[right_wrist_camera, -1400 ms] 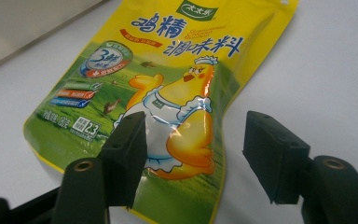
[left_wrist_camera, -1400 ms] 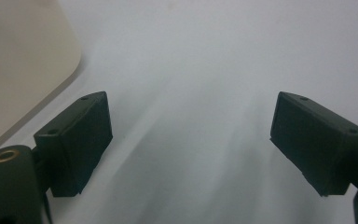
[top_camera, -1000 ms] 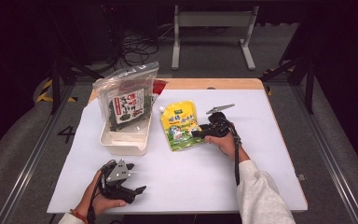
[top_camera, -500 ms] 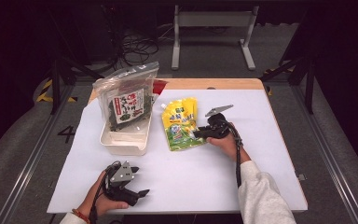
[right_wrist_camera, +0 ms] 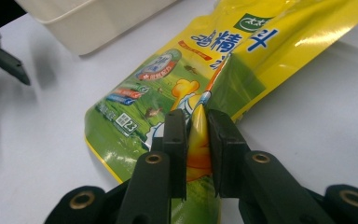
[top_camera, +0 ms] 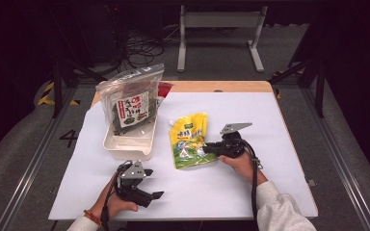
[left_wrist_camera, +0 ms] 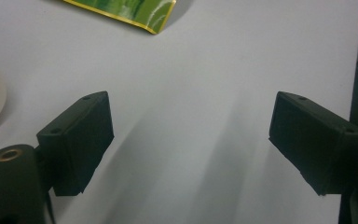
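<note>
At the near left of the white surface [top_camera: 279,144] the left gripper [top_camera: 150,184] rests low with its jaws spread wide and nothing between them. Behind it stands a white tub [top_camera: 127,144] holding a bagged seaweed packet [top_camera: 131,108]. Right of the tub lies the yellow-green pouch [top_camera: 189,144]; the right gripper [top_camera: 206,149], whose jaws have just been closing, pinches a raised fold of the pouch's right side.

"23" on yellow-green pouch [right_wrist_camera: 177,93]; floor "4" [top_camera: 69,138]

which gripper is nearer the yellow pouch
Right. The right gripper has just closed its jaws on a raised fold of the yellow pouch; the left gripper sits open over bare table near the front edge, apart from it.
</note>
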### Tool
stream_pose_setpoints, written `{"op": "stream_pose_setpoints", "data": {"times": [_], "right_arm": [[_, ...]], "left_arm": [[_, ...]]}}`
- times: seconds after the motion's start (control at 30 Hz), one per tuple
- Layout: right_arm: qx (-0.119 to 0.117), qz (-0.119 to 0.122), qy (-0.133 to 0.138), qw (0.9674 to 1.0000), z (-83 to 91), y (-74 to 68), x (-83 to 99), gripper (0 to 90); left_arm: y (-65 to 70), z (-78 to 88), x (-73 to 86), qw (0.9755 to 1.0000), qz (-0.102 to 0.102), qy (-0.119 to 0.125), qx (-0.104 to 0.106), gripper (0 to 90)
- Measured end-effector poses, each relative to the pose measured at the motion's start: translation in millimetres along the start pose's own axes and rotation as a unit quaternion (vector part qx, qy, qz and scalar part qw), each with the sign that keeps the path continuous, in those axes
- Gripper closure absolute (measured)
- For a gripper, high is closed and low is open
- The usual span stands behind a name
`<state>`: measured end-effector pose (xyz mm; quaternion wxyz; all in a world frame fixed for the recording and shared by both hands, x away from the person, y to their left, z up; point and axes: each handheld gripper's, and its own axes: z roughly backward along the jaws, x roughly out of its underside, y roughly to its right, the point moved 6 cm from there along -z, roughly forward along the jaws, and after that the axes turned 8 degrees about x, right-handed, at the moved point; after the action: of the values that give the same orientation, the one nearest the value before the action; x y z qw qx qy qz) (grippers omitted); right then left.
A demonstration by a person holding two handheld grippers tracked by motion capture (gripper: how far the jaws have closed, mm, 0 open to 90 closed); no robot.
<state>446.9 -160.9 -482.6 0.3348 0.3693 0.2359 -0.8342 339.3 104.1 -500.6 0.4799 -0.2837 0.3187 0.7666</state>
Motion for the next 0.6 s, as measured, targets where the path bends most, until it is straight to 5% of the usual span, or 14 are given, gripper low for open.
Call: {"op": "stream_pose_setpoints", "data": {"times": [0.3,0.5,0.6], "right_arm": [[-0.036,0.008,-0.009,0.9993,20.0,-21.0,20.1,79.2],[-0.022,0.014,-0.023,0.9994,21.5,-21.5,20.8,75.0],[-0.007,-0.002,-0.03,0.9995,16.7,-17.8,16.5,61.2]], "left_arm": [[2.1,-3.2,-4.9,1.0,0.002,0.003,0.009,13.7],[-2.6,-5.9,-8.3,1.0,-0.001,0.0,0.001,13.3],[-6.8,-10.7,-13.7,1.0,0.003,0.003,0.001,13.2]]}}
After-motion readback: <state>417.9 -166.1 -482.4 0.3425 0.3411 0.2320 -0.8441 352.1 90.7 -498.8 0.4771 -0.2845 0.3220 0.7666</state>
